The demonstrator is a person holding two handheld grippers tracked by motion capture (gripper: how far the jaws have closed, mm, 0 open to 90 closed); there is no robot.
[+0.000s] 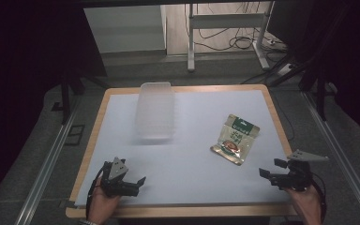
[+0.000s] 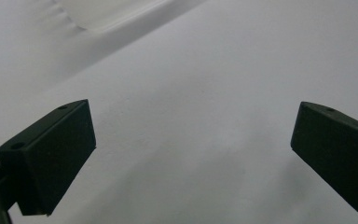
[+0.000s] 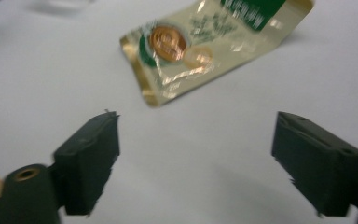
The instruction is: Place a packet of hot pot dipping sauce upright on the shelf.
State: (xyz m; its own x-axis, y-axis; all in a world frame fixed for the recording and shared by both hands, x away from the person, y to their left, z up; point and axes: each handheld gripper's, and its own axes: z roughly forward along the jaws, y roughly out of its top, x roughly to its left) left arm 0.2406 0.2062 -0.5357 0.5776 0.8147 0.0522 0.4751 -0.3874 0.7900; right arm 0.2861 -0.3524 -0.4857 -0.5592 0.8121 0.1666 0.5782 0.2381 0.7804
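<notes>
A clear plastic box [image 1: 155,110] stands at the back middle of the white table top [image 1: 197,159]. A shiny gold and green food pouch [image 1: 235,138] lies flat to the right of centre; in the right gripper view the pouch [image 3: 205,44] sits just beyond the jaws. My left gripper [image 1: 137,181] is held near the front left edge, open, with nothing between its jaws [image 2: 193,154]. My right gripper [image 1: 272,168] is held at the front right, open and empty [image 3: 196,154], a short way in front of the pouch.
The table has a wooden rim [image 1: 90,150] around the white top. A corner of the clear box [image 2: 98,14] shows at the top of the left gripper view. Behind the table stand a metal desk frame [image 1: 227,28] and loose cables [image 1: 243,40] on the floor.
</notes>
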